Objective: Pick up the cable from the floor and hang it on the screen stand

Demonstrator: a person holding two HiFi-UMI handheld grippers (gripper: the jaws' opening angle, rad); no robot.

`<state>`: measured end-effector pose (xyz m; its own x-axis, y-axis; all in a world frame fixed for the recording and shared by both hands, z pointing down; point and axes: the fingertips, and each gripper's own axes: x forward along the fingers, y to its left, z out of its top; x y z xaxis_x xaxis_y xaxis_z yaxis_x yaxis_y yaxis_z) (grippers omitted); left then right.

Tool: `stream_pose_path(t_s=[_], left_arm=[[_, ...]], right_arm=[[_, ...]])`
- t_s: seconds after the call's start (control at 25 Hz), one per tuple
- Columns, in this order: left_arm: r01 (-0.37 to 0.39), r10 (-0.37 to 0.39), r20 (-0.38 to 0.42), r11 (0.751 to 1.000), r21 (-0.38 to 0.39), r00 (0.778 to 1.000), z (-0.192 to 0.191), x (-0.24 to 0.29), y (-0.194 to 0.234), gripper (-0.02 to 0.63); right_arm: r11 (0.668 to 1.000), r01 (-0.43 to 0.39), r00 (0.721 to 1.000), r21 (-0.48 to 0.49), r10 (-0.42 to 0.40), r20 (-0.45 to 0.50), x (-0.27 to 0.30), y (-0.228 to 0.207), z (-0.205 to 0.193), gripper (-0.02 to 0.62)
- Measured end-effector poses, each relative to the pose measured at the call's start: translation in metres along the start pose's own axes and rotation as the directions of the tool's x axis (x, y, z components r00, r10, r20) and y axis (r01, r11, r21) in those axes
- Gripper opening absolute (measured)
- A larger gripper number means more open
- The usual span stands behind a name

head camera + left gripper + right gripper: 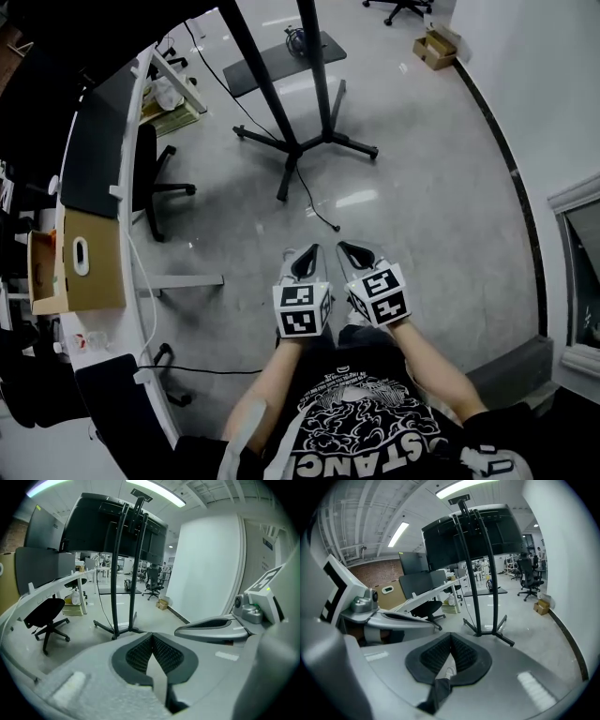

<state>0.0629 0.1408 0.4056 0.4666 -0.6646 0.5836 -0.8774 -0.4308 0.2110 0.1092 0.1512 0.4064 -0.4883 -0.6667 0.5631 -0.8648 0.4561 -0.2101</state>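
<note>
An open cardboard box (pixel 434 47) sits on the floor (pixel 422 206) beyond the screen stand (pixel 298 145), against the wall; what it contains is too small to tell. A second cardboard box (pixel 94 272), with an oval handle hole, rests on the desk (pixel 145 234) to the left of the stand, and its contents cannot be made out. The black cable (pixel 314 202) trails from the stand's base across the floor on the person's side. Its loose end lies between the stand's feet and the two grippers, apart from both and slightly nearer the right one. The left gripper (pixel 312 251) and the right gripper (pixel 345 248) hang side by side above the floor, tips pointing toward the stand. In the left gripper view the left gripper's (pixel 152 639) ribbed pads meet at the tip with nothing between them. The right gripper view shows the right gripper (pixel 451 639) likewise pressed together and empty, with the stand (pixel 471 588) upright ahead.
</note>
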Motion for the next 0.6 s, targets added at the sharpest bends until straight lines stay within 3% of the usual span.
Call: stream_pose_path(t_s=[0.24,0.6], left_arm=[[0.025,-0.025,-0.01,0.999,-0.041,1.0,-0.008,0.052,0.04,-0.002],[0.034,-0.046,-0.061,0.984,-0.174,0.997,-0.062,0.163,0.113,-0.002]], right_arm=[[0.998,-0.038,0.993,-0.043,0.033,-0.113,0.059,-0.011,-0.02,0.006],[0.99,-0.07,0.965,-0.12,0.036,-0.261,0.181,-0.05,-0.071,0.005]])
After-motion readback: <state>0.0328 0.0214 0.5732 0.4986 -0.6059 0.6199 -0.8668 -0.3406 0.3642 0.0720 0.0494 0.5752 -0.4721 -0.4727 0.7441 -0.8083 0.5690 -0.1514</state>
